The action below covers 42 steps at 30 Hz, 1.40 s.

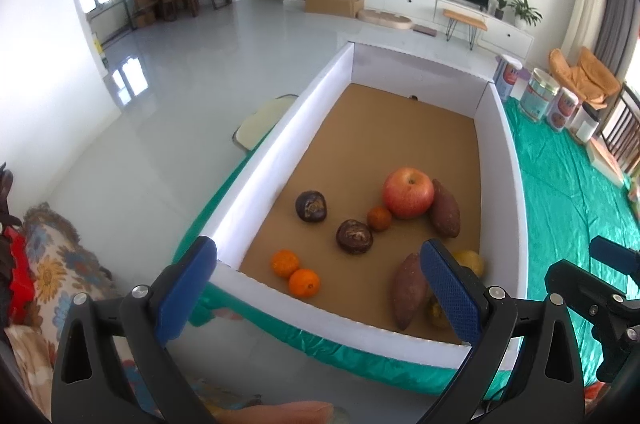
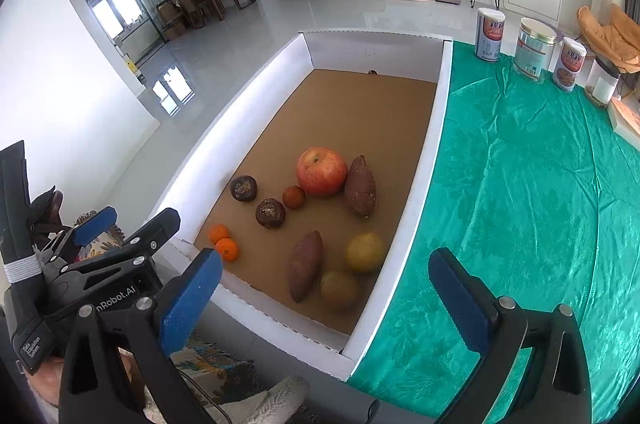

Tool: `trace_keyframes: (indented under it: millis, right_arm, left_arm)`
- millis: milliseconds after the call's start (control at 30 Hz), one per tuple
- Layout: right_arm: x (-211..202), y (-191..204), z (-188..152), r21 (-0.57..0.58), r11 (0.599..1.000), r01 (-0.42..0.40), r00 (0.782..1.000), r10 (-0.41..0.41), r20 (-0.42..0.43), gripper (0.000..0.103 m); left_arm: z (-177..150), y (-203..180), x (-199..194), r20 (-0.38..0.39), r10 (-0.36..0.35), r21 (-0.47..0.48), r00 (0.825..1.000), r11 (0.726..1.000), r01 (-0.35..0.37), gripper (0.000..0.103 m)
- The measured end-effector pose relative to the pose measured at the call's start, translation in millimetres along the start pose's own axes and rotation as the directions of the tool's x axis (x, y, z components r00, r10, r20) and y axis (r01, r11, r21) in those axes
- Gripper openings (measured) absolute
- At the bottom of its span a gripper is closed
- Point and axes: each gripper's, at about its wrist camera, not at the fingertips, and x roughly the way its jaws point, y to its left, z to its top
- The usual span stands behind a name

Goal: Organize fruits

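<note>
A white-walled cardboard box [image 1: 276,139] [image 2: 436,143] holds the fruit. Inside are a red apple [image 1: 408,192] [image 2: 321,171], two sweet potatoes [image 1: 445,209] [image 1: 409,290] [image 2: 360,185] [image 2: 305,264], two dark round fruits [image 1: 311,206] [image 1: 354,236] [image 2: 243,188] [image 2: 271,212], three small oranges [image 1: 285,263] [image 1: 304,283] [image 1: 379,218] [image 2: 227,248] [image 2: 294,196] and two yellowish fruits [image 2: 365,252] [image 2: 339,290]. My left gripper [image 1: 320,284] is open and empty above the box's near wall. My right gripper [image 2: 326,296] is open and empty over the near right corner.
The box sits on a green cloth [image 2: 540,183] [image 1: 568,183]. Several jars [image 2: 534,49] [image 1: 540,99] stand at the cloth's far edge. A patterned sofa [image 1: 52,284] is at the near left. The right gripper shows at the right edge of the left wrist view [image 1: 612,256].
</note>
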Motion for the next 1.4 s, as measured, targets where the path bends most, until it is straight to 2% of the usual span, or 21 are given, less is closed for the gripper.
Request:
trace_keyframes:
  millis: [333, 1400]
  right_arm:
    - [1, 0, -2, 0.035, 0.999, -0.025, 0.999, 0.026, -0.034, 0.102]
    - [15, 9, -1, 0.0, 0.999, 0.041, 0.995, -0.041, -0.092, 0.102]
  left_arm:
    - [0, -7, -3, 0.012, 0.011, 0.024, 1.0, 1.0, -0.011, 0.102]
    - [4, 1, 9, -0.01, 0.015, 0.009, 1.0, 1.0, -0.014, 0.102]
